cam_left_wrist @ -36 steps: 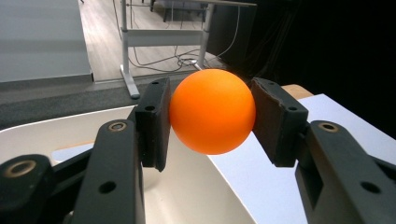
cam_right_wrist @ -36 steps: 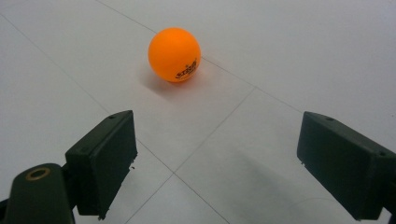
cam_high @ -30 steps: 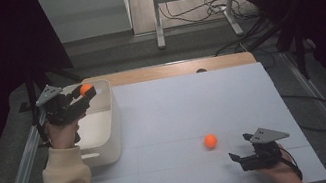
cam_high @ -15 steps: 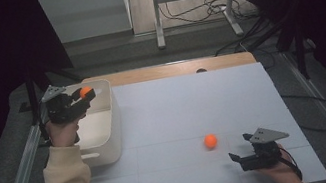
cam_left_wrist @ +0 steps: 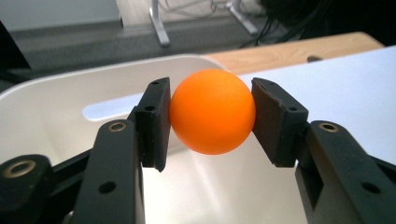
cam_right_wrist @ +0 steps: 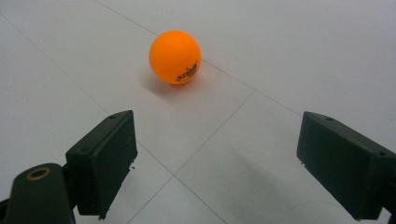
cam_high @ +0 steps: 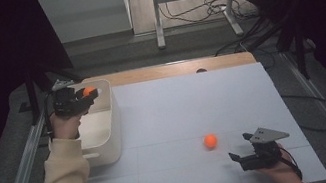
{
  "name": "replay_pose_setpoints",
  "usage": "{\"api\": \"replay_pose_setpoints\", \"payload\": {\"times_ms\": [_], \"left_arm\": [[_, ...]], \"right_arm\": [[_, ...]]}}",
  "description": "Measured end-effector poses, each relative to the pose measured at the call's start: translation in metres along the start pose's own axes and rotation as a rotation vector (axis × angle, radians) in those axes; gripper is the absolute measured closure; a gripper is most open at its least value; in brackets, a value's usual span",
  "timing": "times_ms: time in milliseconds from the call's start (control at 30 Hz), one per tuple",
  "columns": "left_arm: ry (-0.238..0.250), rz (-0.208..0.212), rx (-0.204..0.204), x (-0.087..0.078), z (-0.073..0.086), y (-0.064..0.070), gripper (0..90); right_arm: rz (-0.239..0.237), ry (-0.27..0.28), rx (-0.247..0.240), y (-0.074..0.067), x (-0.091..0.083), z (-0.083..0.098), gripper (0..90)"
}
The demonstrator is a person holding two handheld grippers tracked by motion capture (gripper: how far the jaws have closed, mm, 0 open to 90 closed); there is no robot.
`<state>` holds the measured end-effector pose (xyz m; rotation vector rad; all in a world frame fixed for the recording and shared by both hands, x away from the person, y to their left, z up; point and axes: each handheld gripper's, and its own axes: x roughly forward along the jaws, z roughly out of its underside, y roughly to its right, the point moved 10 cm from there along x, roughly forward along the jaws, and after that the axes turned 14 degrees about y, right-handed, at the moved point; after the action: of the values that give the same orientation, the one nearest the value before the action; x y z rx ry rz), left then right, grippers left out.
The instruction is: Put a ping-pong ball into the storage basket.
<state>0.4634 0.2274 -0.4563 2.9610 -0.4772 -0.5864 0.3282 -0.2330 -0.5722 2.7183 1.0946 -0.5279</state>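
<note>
Pads [cam_left_wrist: 156,123] of your left gripper [cam_left_wrist: 212,123] clamp an orange ball [cam_left_wrist: 212,112], which has drifted lower over the white bin [cam_high: 107,132]. Your right gripper [cam_right_wrist: 217,163] gapes wide, unmoved, near the second ball [cam_right_wrist: 175,57] on the table [cam_high: 195,111].

Orange ball [cam_left_wrist: 212,111] — over white bin [cam_left_wrist: 56,107]

A bin [cam_high: 107,132] sits on the worktop [cam_high: 180,114] at nine o'clock. One ball [cam_high: 210,141] lies on the worktop at five o'clock.
</note>
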Motion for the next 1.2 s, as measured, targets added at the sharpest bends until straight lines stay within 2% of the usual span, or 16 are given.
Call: {"api": "replay_pose_setpoints", "payload": {"times_ms": [133, 200, 733, 800, 833, 867, 933, 1000, 1100, 1200], "left_arm": [[-0.048, -0.002, -0.006, 0.007, 0.009, -0.003, 49.7], [-0.051, 0.001, -0.003, 0.009, 0.009, -0.002, 49.7], [-0.028, 0.009, 0.008, 0.005, 0.006, -0.001, 48.6], [-0.006, 0.014, 0.01, 0.004, 0.004, 0.001, 44.2], [-0.006, 0.014, 0.01, 0.004, 0.004, 0.001, 39.0], [0.017, 0.005, 0.008, 0.001, 0.001, 0.002, 31.5], [0.028, 0.006, 0.001, -0.001, -0.001, 0.003, 22.9], [0.046, 0.039, -0.01, -0.006, -0.004, 0.009, 19.8], [0.053, 0.061, 0.001, -0.01, -0.005, 0.014, 18.5], [0.077, 0.1, 0.014, -0.016, -0.007, 0.025, 18.4]], "right_arm": [[-0.003, 0.0, 0.0, -0.001, 0.0, 0.0, 12.6], [-0.003, 0.001, 0.001, 0.0, 0.0, 0.0, 12.7], [-0.001, -0.001, -0.002, 0.0, 0.001, 0.0, 12.6], [0.0, -0.001, -0.002, 0.0, 0.001, 0.0, 12.7], [0.0, -0.001, -0.001, 0.0, 0.001, 0.0, 12.6], [0.0, -0.001, -0.002, 0.0, 0.001, 0.0, 12.6], [0.001, -0.003, 0.0, 0.0, 0.001, 0.001, 12.6], [0.001, -0.004, 0.001, 0.0, 0.001, 0.001, 12.6], [0.002, -0.004, -0.001, 0.0, 0.001, 0.001, 12.6], [0.002, -0.007, -0.001, 0.0, 0.001, 0.001, 12.6]]}}
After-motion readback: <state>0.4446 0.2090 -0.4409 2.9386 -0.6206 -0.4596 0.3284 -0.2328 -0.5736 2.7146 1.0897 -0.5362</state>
